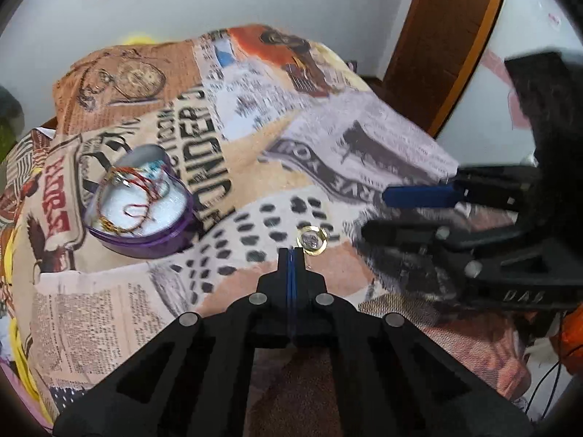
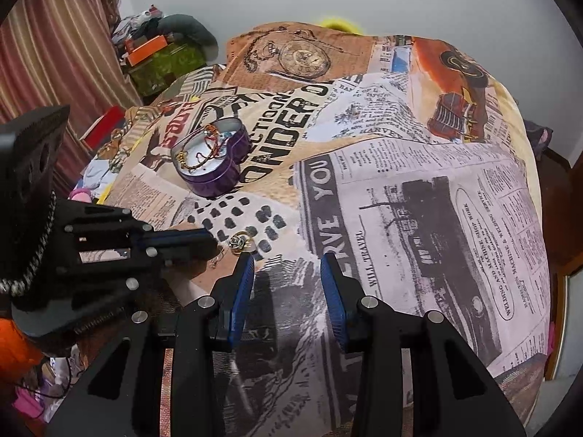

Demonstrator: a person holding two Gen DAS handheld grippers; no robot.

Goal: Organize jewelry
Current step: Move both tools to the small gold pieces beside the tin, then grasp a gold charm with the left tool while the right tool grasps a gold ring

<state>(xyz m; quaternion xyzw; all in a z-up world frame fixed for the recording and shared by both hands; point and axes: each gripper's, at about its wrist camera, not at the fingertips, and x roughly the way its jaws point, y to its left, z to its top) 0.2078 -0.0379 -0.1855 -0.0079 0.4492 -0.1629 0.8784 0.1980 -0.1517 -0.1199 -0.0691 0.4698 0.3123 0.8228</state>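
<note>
A gold ring with a silver knot lies on the newspaper-print bedcover, just past my left gripper, whose jaws are pressed together and empty. The ring also shows in the right wrist view, beside the left gripper's tip. A purple heart-shaped tin holds chains and red thread bracelets, to the left and beyond; it also shows in the right wrist view. My right gripper is open and empty above the cover; it appears blurred in the left wrist view.
The bed is covered by a printed sheet. A small earring-like piece lies further back. Cluttered boxes and a curtain stand at the left. A wooden door frame is at the right.
</note>
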